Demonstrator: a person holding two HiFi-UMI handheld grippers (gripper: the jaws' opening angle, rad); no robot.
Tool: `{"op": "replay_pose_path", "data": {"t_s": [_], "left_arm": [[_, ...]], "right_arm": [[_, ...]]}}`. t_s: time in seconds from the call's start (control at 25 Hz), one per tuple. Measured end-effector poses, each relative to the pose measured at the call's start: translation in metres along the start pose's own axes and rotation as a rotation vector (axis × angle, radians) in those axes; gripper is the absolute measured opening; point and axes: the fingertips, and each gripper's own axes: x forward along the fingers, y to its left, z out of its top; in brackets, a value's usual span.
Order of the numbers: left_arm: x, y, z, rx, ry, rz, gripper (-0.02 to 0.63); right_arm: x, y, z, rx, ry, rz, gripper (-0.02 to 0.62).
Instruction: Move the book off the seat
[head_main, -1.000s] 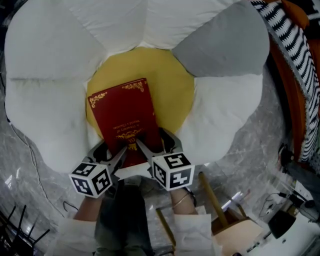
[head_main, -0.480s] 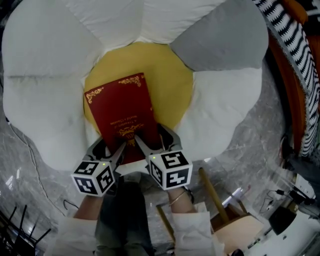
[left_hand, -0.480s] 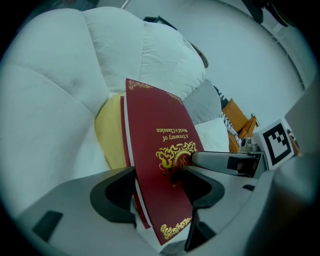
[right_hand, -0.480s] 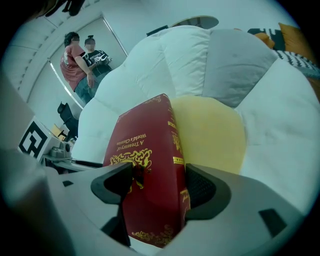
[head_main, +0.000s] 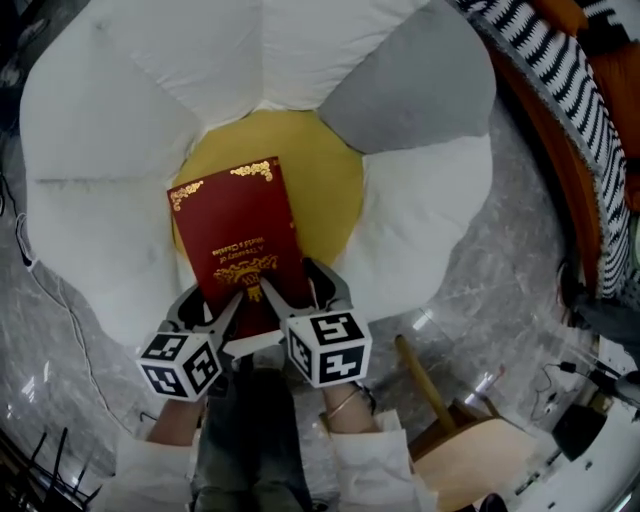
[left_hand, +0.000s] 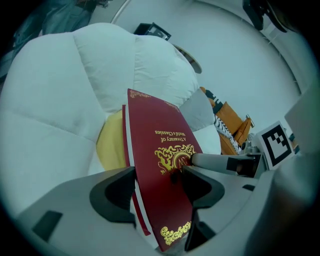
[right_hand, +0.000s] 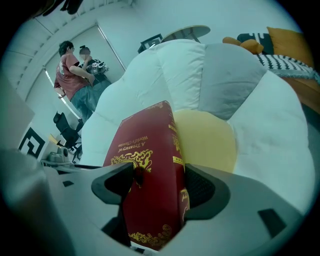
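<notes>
Over the yellow centre of the seat: a dark red hardback book with gold lettering and gold corner ornaments covers the centre's left half. Its near end reaches past the centre's front edge, toward the person. I cannot tell whether it rests on the cushion or is raised off it.
Seat: a large flower-shaped cushion, with white petals ringing the yellow centre and one grey petal to the centre's back right.
Left gripper: at the centre's front edge, on the book's near left part. Its fingers are clenched on the book, one pressed to the front cover beside the gold emblem and the other against the underside.
Right gripper: just beside the left one, also at the centre's front edge. Its fingers grasp the book's near right part, at the spine side, with the cover and spine wedged between them.
Marker cubes: one on each gripper, nearer the person than the yellow centre.
Floor: grey marble, around the seat.
Striped fabric: black and white, far right of the centre, beyond the petals.
Wooden chair: front right of the centre, on the floor.
Background: two people stand well behind the seat, seen only from the right gripper view.
</notes>
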Motion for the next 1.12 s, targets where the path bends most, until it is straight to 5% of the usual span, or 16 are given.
{"op": "replay_pose_path", "data": {"t_s": [0.4,1.12], "left_arm": [[-0.055,-0.053,0.074,0.118,-0.101,-0.034,0.290],[-0.240,-0.189,0.176,0.269,-0.226,-0.130,0.290]], "right_arm": [[-0.068,0.028,0.075,0.012,-0.146,-0.045,0.329],[-0.277,0.125,0.190,0.024,-0.390,-0.131,0.325]]}}
